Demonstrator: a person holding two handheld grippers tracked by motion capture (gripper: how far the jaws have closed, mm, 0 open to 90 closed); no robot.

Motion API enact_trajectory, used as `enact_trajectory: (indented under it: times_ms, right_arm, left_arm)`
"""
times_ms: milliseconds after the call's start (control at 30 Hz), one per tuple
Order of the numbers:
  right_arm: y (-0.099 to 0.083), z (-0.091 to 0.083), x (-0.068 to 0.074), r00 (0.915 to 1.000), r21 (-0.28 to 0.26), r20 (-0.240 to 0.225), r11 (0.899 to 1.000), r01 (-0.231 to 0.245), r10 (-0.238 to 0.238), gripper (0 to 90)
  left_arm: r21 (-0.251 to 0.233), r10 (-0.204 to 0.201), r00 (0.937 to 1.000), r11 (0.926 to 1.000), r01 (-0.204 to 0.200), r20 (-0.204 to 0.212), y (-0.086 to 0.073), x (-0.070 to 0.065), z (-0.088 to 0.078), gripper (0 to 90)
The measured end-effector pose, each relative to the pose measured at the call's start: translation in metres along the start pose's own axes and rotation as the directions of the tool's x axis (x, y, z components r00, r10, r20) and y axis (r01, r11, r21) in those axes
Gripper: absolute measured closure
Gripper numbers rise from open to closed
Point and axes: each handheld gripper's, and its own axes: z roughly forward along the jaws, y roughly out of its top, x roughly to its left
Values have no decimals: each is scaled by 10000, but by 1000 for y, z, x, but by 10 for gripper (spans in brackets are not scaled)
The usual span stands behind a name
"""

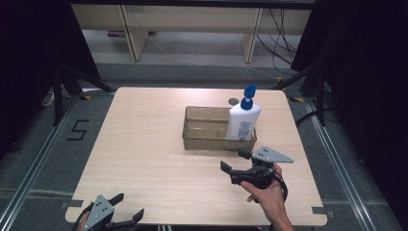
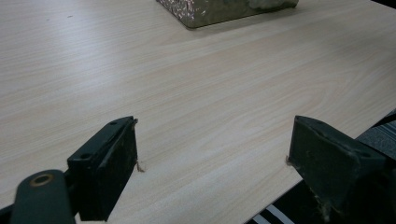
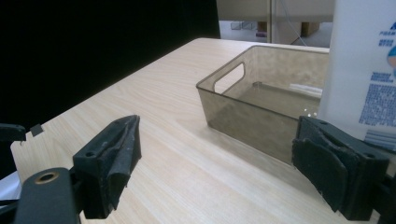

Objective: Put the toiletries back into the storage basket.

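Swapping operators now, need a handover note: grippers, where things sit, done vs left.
Left gripper: open, holding nothing, at the near left table edge.
Right gripper: open, holding nothing, just in front of the bin, jaws pointing left.
White pump bottle: upright in the right end of the clear brown bin, mid-table.
Done: bottle appears placed in the bin, released.
Left: likely only pulling the right gripper clear.

The table [image 1: 144, 159] carries 1 clear brown bin [image 1: 207, 139] and 1 white pump bottle [image 1: 243, 120] with 1 blue pump top. 1 small dark disc [image 1: 233, 101] lies behind the bin. 2 handheld grippers, the left gripper [image 1: 129, 211] and right gripper [image 1: 235, 161], each show 2 black jaws.
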Motion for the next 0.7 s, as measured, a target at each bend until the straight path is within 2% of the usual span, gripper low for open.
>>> enact_trajectory:
  times_ms: [33, 67, 100, 167, 200, 233, 267, 300, 333, 367, 400, 433, 467, 500, 567, 600, 667, 700]
  right_arm:
    - [-1, 0, 1, 9997, 47, -86, 9997, -230, 230, 162]
    - [-2, 0, 1, 9998, 15, -73, 9999, -171, 171, 162]
    - [-3, -2, 1, 9999, 112, -54, 9998, -151, 152, 162]
    - [-5, -2, 2, 10000, 21, 12, 10000, -28, 28, 162]
    - [-6, -3, 5, 9993, 64, -94, 9994, -354, 354, 162]
    - [-7, -5, 4, 10000, 154, -9, 9998, -82, 82, 162]
    - [-8, -4, 5, 9996, 64, -150, 9997, -241, 242, 162]
    - [-10, -4, 5, 9997, 125, -167, 9997, -188, 190, 162]
    - [-11, -4, 5, 9997, 118, -178, 9998, -170, 172, 162]
    - [-13, -6, 6, 9999, 247, 5, 9996, -162, 162, 162]
    - [-14, -5, 5, 9999, 88, -108, 9999, -126, 126, 162]
    - [-15, -5, 6, 9991, 144, -237, 9993, -336, 339, 163]
    - [-16, -7, 7, 9993, 374, -77, 9987, -358, 361, 162]
    - [-17, -7, 6, 9998, 226, -116, 9996, -162, 165, 163]
    - [-19, -7, 8, 9989, 192, -225, 9990, -405, 409, 162]
    - [-20, -9, 9, 9989, 272, -156, 9986, -445, 449, 162]
    - [-22, -9, 8, 9996, 123, -166, 9997, -224, 226, 162]
    - [-24, -11, 11, 9982, 210, -163, 9981, -571, 575, 162]
  left_arm:
    - [-50, -12, 10000, 10000, 12, 21, 0, 0, 0, 148]
    - [-90, -3, 10000, 10000, 4, 70, 0, 0, 1, 148]
    - [-327, -225, 9997, 9992, 228, 77, -1, -2, 3, 148]
    - [-307, -165, 9998, 9994, 167, 69, 0, -1, 2, 148]
    - [-84, 62, 10000, 9999, -62, 17, 0, 0, 0, 148]
    - [-178, -46, 10000, 9998, 46, 31, 0, 0, 0, 148]
    - [-189, -81, 10000, 9998, 81, 11, 0, -1, 0, 148]
    - [-94, 54, 10000, 9999, -53, 33, 0, 0, 0, 148]
    - [-176, -7, 10000, 9998, 7, 43, 0, -1, 0, 148]
    - [-187, -6, 10000, 9998, 7, 68, 0, -2, 0, 148]
    - [-196, 3, 10000, 9998, -1, 84, 0, -2, 0, 148]
    - [-232, 61, 9999, 9997, -58, 90, 0, -3, 1, 148]
    - [-197, 82, 9999, 9998, -80, 99, 0, -3, 0, 148]
    - [-227, 38, 9999, 9997, -35, 127, 0, -3, 1, 148]
    - [-122, 151, 9997, 9998, -149, 179, 0, -3, 0, 148]
    - [-181, -32, 9999, 9998, 34, 131, 0, -4, 0, 148]
    - [-89, 117, 9998, 9999, -115, 171, 0, -4, -2, 149]
    - [-262, -104, 9998, 9996, 109, 189, 0, -5, 0, 148]
